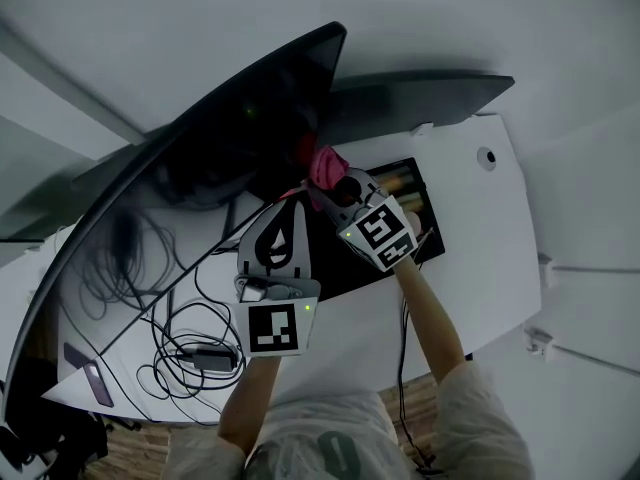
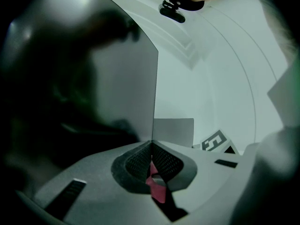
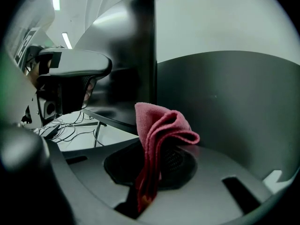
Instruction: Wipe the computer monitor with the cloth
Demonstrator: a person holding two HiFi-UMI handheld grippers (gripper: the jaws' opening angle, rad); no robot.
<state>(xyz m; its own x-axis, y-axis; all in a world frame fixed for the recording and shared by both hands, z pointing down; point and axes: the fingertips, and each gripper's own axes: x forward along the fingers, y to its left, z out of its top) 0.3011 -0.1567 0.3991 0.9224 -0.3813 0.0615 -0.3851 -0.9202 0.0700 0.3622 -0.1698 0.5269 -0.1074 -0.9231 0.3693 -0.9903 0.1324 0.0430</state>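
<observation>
Nearest, low in the head view: two bare arms, each with a gripper, reaching over the white desk (image 1: pixel 480 218). On the left, the left gripper (image 1: pixel 288 218), up close to the bottom edge of the big curved monitor (image 1: pixel 210 148). Tips pressed together, with a small pink scrap of the cloth (image 2: pixel 157 189) pinched between the pads. Just to the right of it, almost touching: the right gripper (image 1: pixel 336 192). Squeezed tight on the same pink cloth (image 3: pixel 161 125), with a folded puff of it sticking up past the tips.

So, held by both tongs at once and bunched up right in front of the dark screen, by its right edge. Cannot tell whether touching the glass or just short of it. Further right, a second dark screen (image 1: pixel 430 98). Off to the left on the desk, a messy pile of black cables (image 1: pixel 185 343), well away from the job.

How far along, as a guess: done, most likely, the picking up, with the cloth up at the monitor and ready. No clean stripe or rubbed patch to see on the screen, though too dark to be sure. Looks like only the start of the wiping. Left to do: rubbing across the whole wide screen, all the way over to its left end.
</observation>
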